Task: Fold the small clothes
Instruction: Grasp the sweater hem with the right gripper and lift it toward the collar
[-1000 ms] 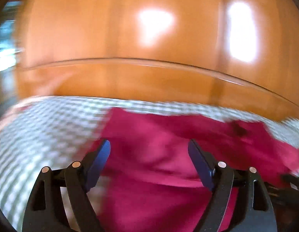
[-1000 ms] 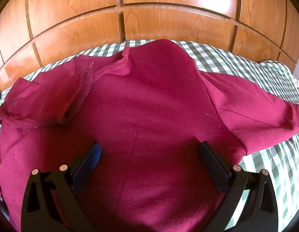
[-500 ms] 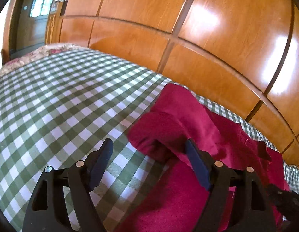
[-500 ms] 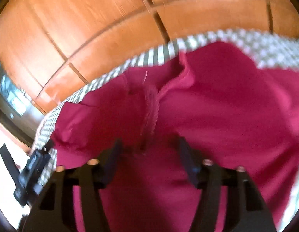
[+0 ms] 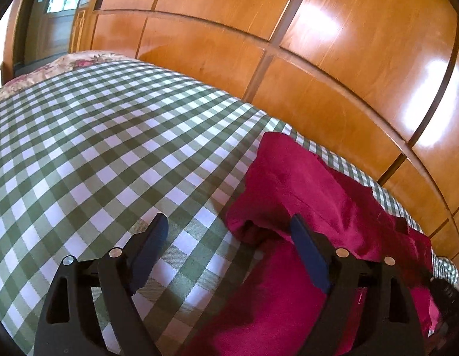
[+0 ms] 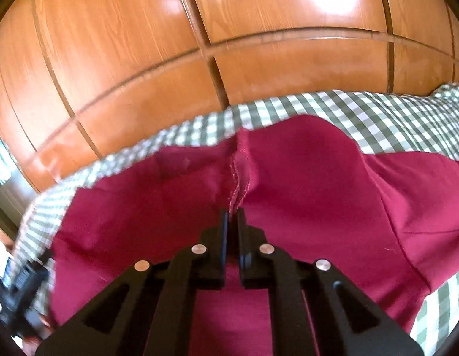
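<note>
A dark red garment [image 6: 318, 207] lies spread on a green and white checked cloth [image 6: 392, 118]. My right gripper [image 6: 233, 216] is shut on the garment's stitched seam edge [image 6: 238, 178], which stands up in a ridge between the jaws. In the left wrist view the garment [image 5: 303, 184] lies bunched at the right. My left gripper [image 5: 229, 231] is open, low over the checked cloth [image 5: 96, 148], with its right finger [image 5: 306, 246] over the garment's folded end and its left finger [image 5: 149, 243] over bare cloth.
A glossy wooden panelled wall [image 5: 289, 59] rises right behind the bed; it also shows in the right wrist view [image 6: 170, 44]. A floral cover [image 5: 81, 59] and a door [image 5: 63, 6] lie at the far left. The other gripper's dark body [image 6: 18, 290] shows at the lower left.
My right gripper has closed from wide open onto the garment's seam edge. My left gripper has swung left to the garment's end and stays open.
</note>
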`<state>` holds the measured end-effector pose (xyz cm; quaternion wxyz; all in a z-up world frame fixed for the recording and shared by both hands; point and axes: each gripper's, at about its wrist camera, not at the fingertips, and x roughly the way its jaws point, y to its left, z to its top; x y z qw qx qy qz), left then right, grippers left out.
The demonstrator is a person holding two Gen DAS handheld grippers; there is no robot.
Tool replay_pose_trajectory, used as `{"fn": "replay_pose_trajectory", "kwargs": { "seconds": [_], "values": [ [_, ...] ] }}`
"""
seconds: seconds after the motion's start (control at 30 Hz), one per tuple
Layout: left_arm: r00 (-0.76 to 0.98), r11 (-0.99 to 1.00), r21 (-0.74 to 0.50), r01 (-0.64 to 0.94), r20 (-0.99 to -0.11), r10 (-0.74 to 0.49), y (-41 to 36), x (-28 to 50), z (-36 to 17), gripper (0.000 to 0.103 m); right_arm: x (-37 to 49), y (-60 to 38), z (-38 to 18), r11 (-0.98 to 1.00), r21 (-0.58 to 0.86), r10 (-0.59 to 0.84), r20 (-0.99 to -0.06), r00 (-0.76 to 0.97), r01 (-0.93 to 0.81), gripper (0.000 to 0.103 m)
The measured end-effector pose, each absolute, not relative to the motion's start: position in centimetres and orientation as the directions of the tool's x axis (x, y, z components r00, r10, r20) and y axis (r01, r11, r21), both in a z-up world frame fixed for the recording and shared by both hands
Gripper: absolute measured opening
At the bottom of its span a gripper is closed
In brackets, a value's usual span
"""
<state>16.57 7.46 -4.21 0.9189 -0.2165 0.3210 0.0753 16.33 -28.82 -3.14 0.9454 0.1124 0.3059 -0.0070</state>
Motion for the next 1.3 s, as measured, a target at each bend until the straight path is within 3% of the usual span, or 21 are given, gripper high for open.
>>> {"fn": "replay_pose_trajectory", "kwargs": {
  "seconds": [0.23,0.33,0.43,0.5,0.6,0.67,0.73,0.87,1.07,1.3],
  "values": [
    [0.807,0.876,-0.423,-0.231,-0.587,-0.071,7.9,16.5,-4.1,0.087,16.3,-30.0,-5.1,0.965,0.247,0.085,-0.606,0.791,0.086,0.006],
    [0.727,0.893,-0.376,-0.246,-0.682,-0.087,7.2,18.7,-5.4,0.087,16.1,-30.4,-5.2,0.961,0.265,0.098,-0.604,0.791,0.084,0.006],
    [0.702,0.905,-0.301,-0.302,-0.712,-0.003,6.7,19.0,-5.5,0.075,16.2,-30.3,-5.1,0.96,0.268,0.1,-0.604,0.791,0.083,0.007],
    [0.695,0.914,-0.256,-0.314,-0.718,0.037,6.1,18.9,-5.5,0.075,16.2,-30.4,-5.0,0.957,0.278,0.106,-0.603,0.791,0.084,0.008],
    [0.712,0.906,-0.303,-0.297,-0.702,-0.002,6.8,18.5,-5.6,0.075,15.7,-30.9,-4.9,0.945,0.317,0.125,-0.58,0.805,0.081,0.017],
    [0.746,0.89,-0.364,-0.276,-0.665,-0.041,7.5,17.6,-5.4,0.076,14.7,-31.5,-4.6,0.934,0.346,0.128,-0.548,0.826,0.085,0.046],
    [0.767,0.887,-0.376,-0.269,-0.641,-0.039,7.7,16.9,-5.0,0.083,13.6,-32.0,-4.3,0.925,0.364,0.11,-0.527,0.843,0.107,0.059],
    [0.783,0.909,-0.328,-0.259,-0.623,-0.001,6.7,16.7,-4.2,0.089,11.5,-33.6,-4.3,0.896,0.423,0.126,-0.538,0.834,0.138,0.059],
    [0.775,0.913,-0.319,-0.256,-0.632,-0.003,6.6,17.0,-4.1,0.09,7.5,-37.1,-3.0,0.873,0.46,0.1,-0.491,0.866,0.16,0.06],
    [0.763,0.911,-0.317,-0.265,-0.646,-0.003,6.7,17.0,-4.4,0.09,3.5,-46.1,-2.6,0.775,0.539,-0.042,-0.48,0.876,0.332,0.066]
  ]
}}
